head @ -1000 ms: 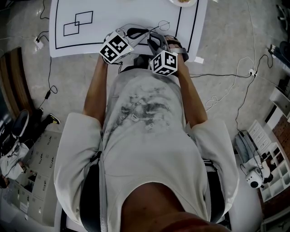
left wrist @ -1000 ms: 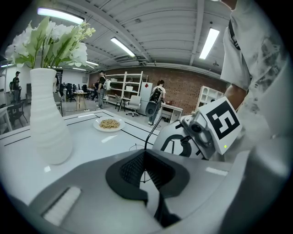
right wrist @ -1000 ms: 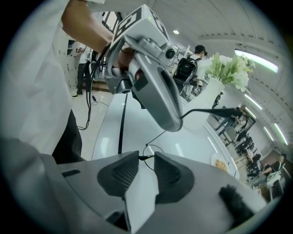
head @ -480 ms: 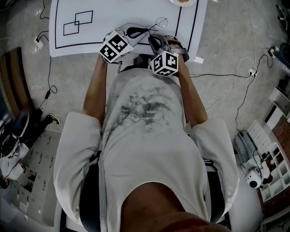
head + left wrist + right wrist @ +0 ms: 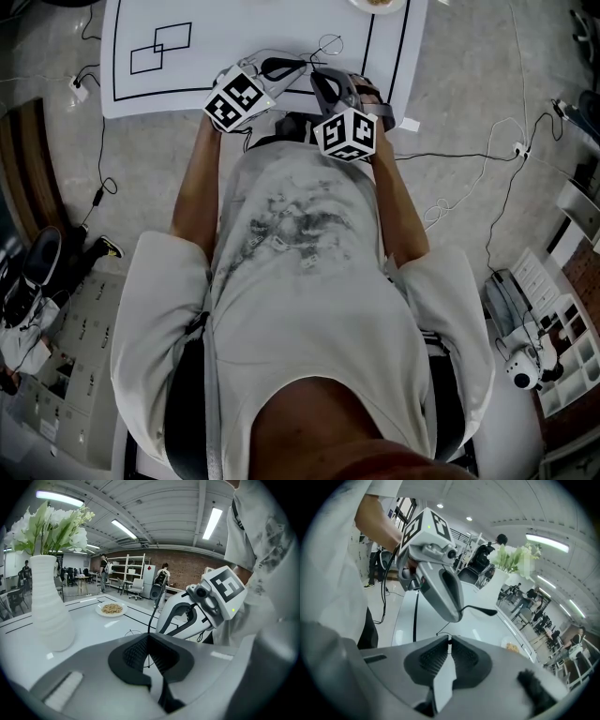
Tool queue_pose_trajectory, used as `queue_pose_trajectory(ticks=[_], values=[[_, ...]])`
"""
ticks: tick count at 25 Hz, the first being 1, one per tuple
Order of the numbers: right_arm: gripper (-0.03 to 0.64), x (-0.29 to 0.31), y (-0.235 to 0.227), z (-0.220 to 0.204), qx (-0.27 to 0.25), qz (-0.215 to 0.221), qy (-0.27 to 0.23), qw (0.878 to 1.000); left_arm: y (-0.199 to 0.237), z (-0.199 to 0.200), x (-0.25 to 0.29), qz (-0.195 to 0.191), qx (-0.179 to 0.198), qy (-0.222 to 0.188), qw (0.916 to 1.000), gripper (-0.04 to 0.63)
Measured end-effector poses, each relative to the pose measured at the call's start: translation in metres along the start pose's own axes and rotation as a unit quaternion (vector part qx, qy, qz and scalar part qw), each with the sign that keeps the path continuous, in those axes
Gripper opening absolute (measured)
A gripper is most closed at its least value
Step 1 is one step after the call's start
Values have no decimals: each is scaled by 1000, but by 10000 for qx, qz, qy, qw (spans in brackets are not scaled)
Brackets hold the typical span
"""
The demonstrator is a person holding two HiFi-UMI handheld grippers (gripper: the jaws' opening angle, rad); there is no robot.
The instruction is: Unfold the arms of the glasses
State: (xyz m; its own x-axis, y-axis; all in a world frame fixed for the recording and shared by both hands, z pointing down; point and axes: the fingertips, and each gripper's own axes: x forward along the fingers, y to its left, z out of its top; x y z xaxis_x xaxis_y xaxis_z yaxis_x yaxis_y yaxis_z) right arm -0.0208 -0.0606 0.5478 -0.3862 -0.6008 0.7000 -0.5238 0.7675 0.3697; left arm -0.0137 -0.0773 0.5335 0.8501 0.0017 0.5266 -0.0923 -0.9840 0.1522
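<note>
While glasses (image 5: 480, 610) hang over the white table (image 5: 262, 28), vase (image 5: 47, 606), plate (image 5: 111, 608), brick wall (image 5: 187, 569)

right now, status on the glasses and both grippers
left gripper shut on the glasses. right gripper has just been closing, thin frame wire gripped between its jaws. vase and plate stand aside.

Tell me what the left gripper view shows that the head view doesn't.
Only the left gripper view: a white vase of flowers, a brick wall at the back, and the left claw with its jaws pressed together on the thin glasses.
Only the head view: the floor with its cables, and the left claw's marker cube.
Both: the white table, the plate of food, and the right claw, whose jaws have just been closing on the glasses.
</note>
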Motion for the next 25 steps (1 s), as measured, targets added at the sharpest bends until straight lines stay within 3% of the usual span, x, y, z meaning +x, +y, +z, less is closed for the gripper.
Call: queue_pose_trajectory(ticks=[25], values=[[25,-28,-36,-1,577,-511,-147,9969,-8,1,1,-46,157,49,9999,8]])
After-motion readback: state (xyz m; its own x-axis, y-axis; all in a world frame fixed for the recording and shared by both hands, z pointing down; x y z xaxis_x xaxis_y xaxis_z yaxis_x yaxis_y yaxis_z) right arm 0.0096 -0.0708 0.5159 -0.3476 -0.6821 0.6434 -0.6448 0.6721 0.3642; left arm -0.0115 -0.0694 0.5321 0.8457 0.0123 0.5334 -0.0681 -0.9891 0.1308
